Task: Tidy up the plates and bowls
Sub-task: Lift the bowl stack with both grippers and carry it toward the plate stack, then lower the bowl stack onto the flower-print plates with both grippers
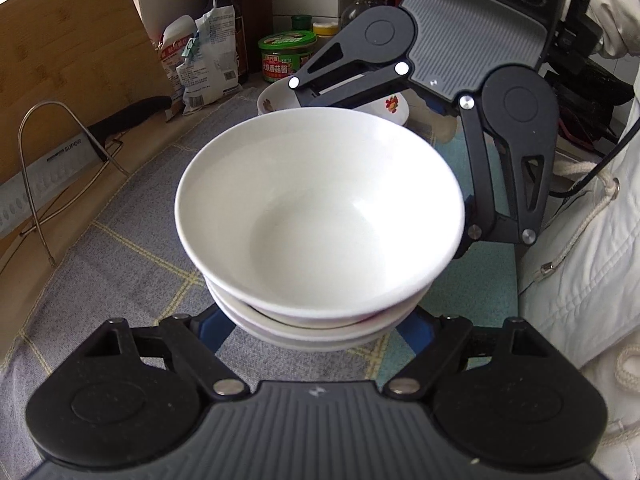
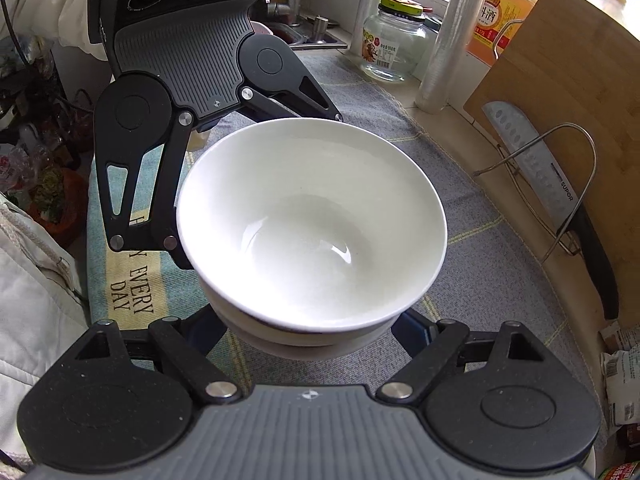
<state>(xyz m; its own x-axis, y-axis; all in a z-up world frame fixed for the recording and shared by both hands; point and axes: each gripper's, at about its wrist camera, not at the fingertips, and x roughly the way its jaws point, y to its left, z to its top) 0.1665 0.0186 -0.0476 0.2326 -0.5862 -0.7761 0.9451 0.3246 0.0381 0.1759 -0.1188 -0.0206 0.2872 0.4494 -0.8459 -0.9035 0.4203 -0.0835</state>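
A stack of white bowls fills the middle of both views, with a large plain bowl point(image 1: 320, 208) point(image 2: 312, 216) on top and shallower ones point(image 1: 312, 332) under it. My left gripper point(image 1: 316, 330) is shut on the lower bowls, a blue pad point(image 1: 214, 332) pressed to each side. From the opposite side my right gripper point(image 2: 310, 332) clamps the same stack, and its fingers point(image 1: 486, 200) reach round the far rim. The stack's base is hidden, so I cannot tell whether it touches the cloth point(image 1: 120, 260).
A floral bowl point(image 1: 394, 106) sits just behind the stack. A cutting board point(image 1: 72, 52), a knife point(image 1: 60, 156) in a wire rack, sauce bottles, a green-lidded tub point(image 1: 286, 56) and a glass jar point(image 2: 394, 40) line the counter's back. A person's white jacket point(image 1: 580, 260) borders the front edge.
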